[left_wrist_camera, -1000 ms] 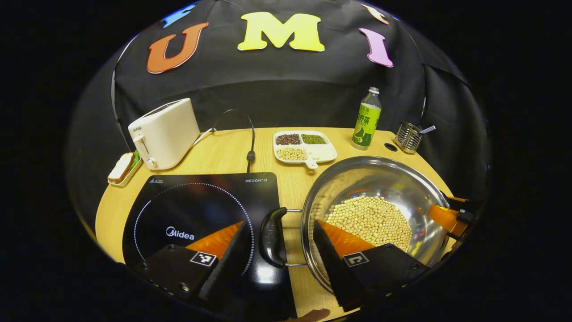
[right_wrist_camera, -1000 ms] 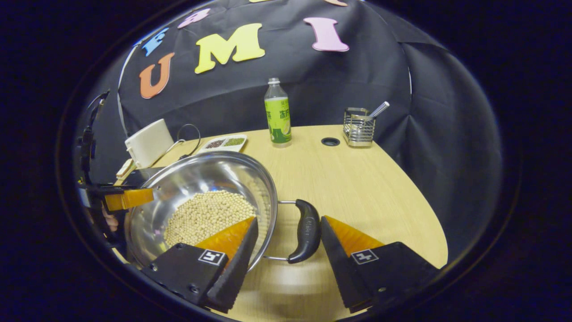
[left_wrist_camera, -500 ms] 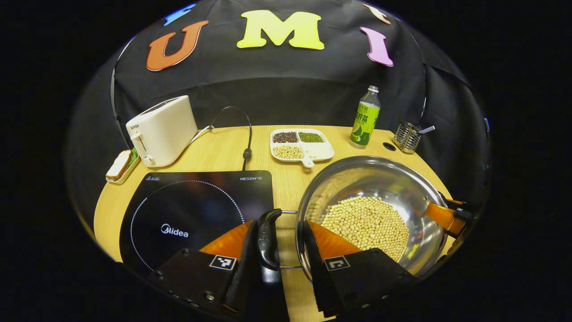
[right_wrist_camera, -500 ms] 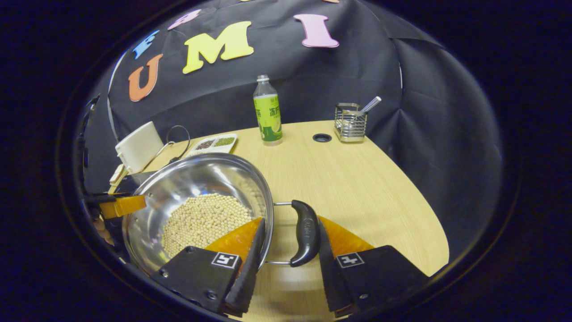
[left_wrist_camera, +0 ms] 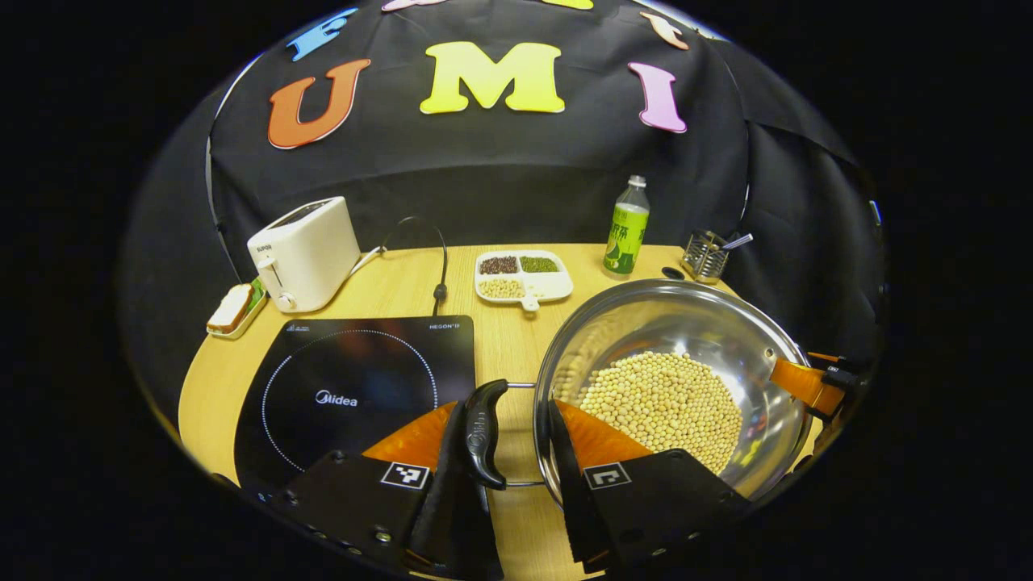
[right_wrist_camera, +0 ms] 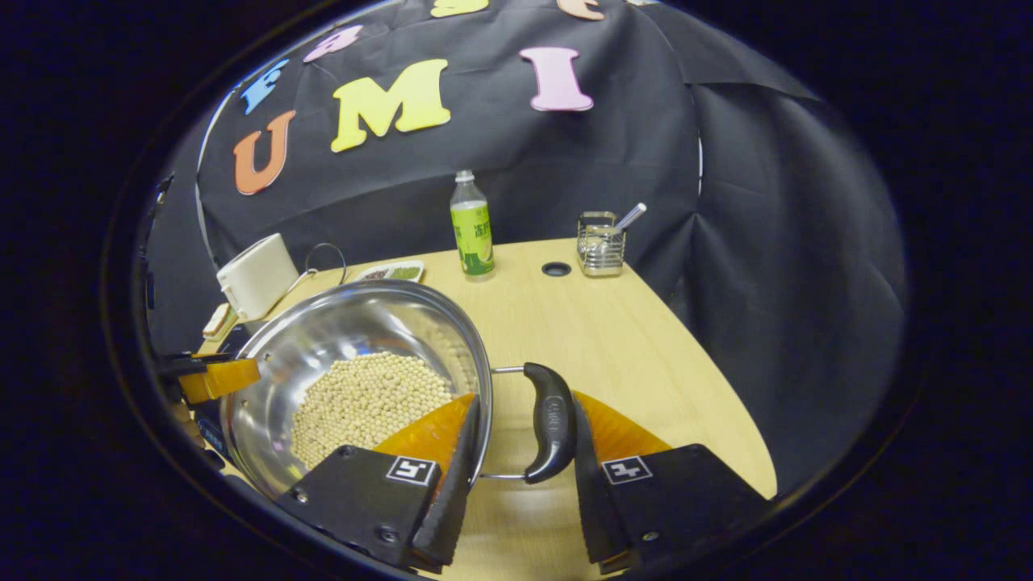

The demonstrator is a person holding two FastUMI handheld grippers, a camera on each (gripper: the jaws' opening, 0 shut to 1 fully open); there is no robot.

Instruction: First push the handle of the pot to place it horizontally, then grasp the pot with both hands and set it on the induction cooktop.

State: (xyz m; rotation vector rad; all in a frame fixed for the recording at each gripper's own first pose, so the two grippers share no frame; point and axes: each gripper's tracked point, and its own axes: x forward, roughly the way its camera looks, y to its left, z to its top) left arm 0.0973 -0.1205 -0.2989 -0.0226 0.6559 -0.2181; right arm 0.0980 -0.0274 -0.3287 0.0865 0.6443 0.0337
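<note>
A steel pot (left_wrist_camera: 686, 323) holding soybeans (left_wrist_camera: 662, 399) hangs just right of the black induction cooktop (left_wrist_camera: 355, 379). My left gripper (left_wrist_camera: 504, 403) is shut on the pot's black left handle (left_wrist_camera: 483, 432), with one finger outside the handle and the other inside the rim. My right gripper (right_wrist_camera: 524, 395) is shut the same way on the black right handle (right_wrist_camera: 553, 424), with the pot (right_wrist_camera: 355, 323) to its left. Each gripper also appears at the pot's far side in the other's view: the right gripper (left_wrist_camera: 807, 383) and the left gripper (right_wrist_camera: 211, 379). Both handles lie level.
On the wooden table (left_wrist_camera: 403, 286) behind stand a white toaster (left_wrist_camera: 303, 254) with its cable (left_wrist_camera: 440, 266), a small dish with bread (left_wrist_camera: 234, 308), a divided dish of beans (left_wrist_camera: 523, 276), a green bottle (left_wrist_camera: 628, 238) and a wire utensil holder (left_wrist_camera: 706, 257). The table's right half (right_wrist_camera: 629, 339) is bare wood.
Both grippers went from open beside the handles to shut on them. The table and its objects now look farther off, while the pot keeps its place between the fingers.
</note>
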